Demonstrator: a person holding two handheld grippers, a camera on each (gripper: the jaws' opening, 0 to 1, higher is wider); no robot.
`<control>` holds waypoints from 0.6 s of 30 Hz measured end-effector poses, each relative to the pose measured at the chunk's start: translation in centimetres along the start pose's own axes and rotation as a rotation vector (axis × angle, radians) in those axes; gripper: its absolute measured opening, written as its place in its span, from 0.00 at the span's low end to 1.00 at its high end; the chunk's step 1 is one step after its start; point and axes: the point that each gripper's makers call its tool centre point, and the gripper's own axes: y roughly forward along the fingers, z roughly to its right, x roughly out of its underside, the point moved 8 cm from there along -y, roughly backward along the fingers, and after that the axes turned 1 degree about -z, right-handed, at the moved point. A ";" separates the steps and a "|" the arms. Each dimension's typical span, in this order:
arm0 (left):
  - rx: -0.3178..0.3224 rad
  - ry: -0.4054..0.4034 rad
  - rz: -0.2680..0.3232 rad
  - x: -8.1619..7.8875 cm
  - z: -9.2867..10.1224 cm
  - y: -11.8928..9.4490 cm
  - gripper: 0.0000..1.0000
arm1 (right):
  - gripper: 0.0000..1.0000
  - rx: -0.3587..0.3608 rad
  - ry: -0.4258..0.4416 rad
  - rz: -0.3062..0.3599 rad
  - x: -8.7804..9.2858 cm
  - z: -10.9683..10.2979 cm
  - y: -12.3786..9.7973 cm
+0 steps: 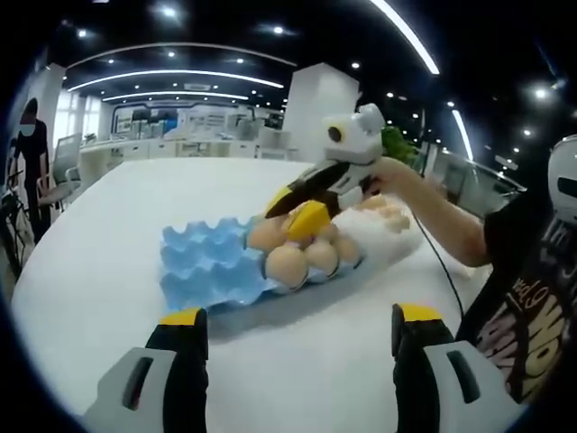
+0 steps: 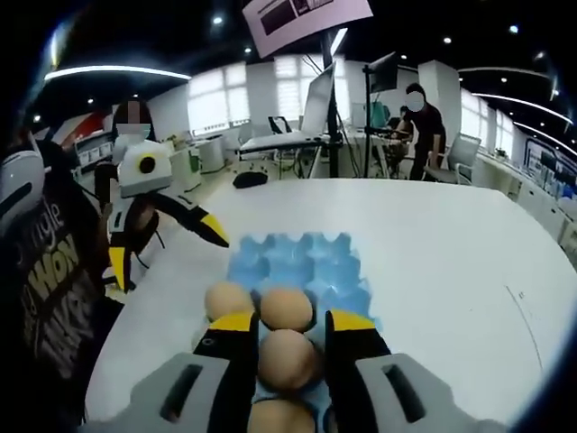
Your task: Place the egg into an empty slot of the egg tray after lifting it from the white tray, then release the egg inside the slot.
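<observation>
The blue egg tray (image 1: 203, 266) (image 2: 306, 257) lies on the white table, with eggs (image 1: 288, 263) (image 2: 287, 307) filling its near-right slots. My right gripper (image 2: 290, 323) (image 1: 290, 216) hangs over that filled end, its yellow-tipped jaws closed on an egg (image 2: 287, 359) that sits low in a tray slot. Just behind the egg tray is the white tray (image 1: 397, 248), holding more eggs (image 1: 388, 215). My left gripper (image 1: 299, 316) (image 2: 167, 253) hovers short of the egg tray with its jaws wide apart and nothing between them.
The round white table (image 1: 99, 271) (image 2: 451, 253) has bare surface around the trays. The person holding the grippers stands at the table edge (image 1: 523, 289). Desks, chairs and other people (image 2: 424, 126) are in the room behind.
</observation>
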 end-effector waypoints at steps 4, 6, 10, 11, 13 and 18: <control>0.007 0.005 -0.003 -0.1 0.2 0.3 0.85 | 0.30 0.024 0.004 0.005 0.3 0.3 -1.2; 0.009 0.004 -0.005 0.0 0.2 0.4 0.85 | 0.30 0.029 0.005 0.006 0.4 0.4 -1.5; 0.012 0.004 -0.008 0.0 0.3 0.6 0.85 | 0.30 0.036 0.006 0.006 0.5 0.5 -1.8; 0.013 0.005 -0.008 0.0 0.3 0.6 0.85 | 0.30 0.038 0.006 0.007 0.5 0.5 -1.8; 0.015 0.005 -0.010 0.0 0.3 0.6 0.85 | 0.30 0.047 0.001 0.002 0.7 0.7 -3.0; 0.010 0.007 -0.010 -0.2 0.4 0.6 0.85 | 0.30 0.104 -0.002 0.022 1.0 1.6 -5.6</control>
